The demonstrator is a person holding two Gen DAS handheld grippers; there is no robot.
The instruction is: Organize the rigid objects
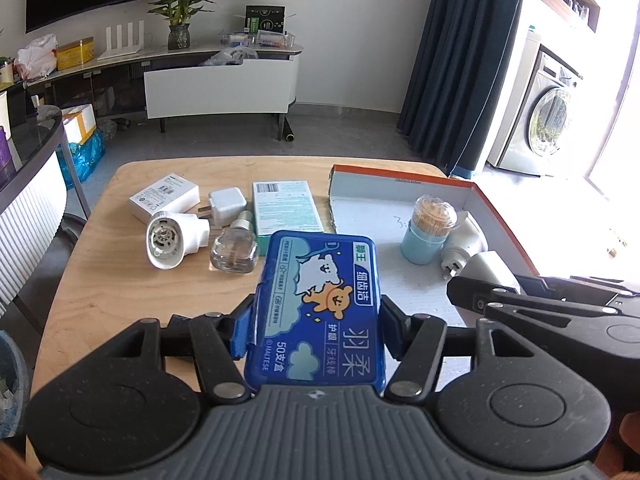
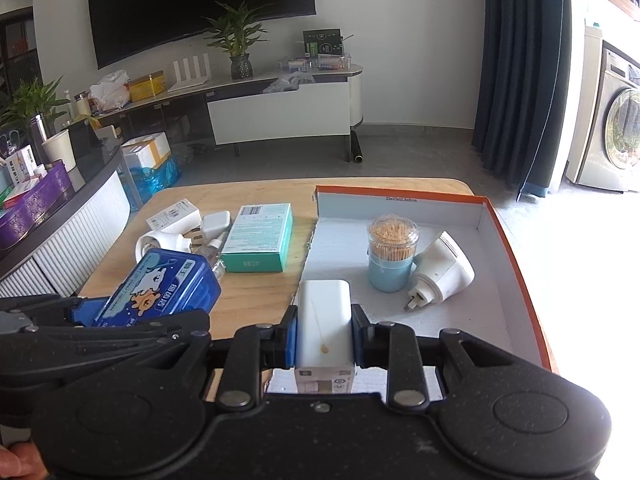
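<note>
wooden table (image 1: 120,312) carries an orange-edged white tray (image 2: 516,248) on its 3 o'clock half. in the tray: toothpick jar (image 2: 392,256), with a white plug adapter (image 2: 440,276) touching it at 4 o'clock. at the tray's 9 o'clock, on the table: teal box (image 2: 260,240). left gripper (image 1: 316,320) jaws clamped on a blue floss tin (image 1: 320,312), raised over the tray's near left edge. right gripper (image 2: 324,336) jaws clamped on a white charger block (image 2: 324,320) above the tray's 7 o'clock corner.

Each gripper, the left gripper (image 1: 316,320) and the right gripper (image 2: 324,334), is matte black speckled plastic: two round discs beside a ribbed grey centre plate, flat link bars fixed with silver rivets, and blue pads (image 1: 240,332) lining the fingers.
</note>
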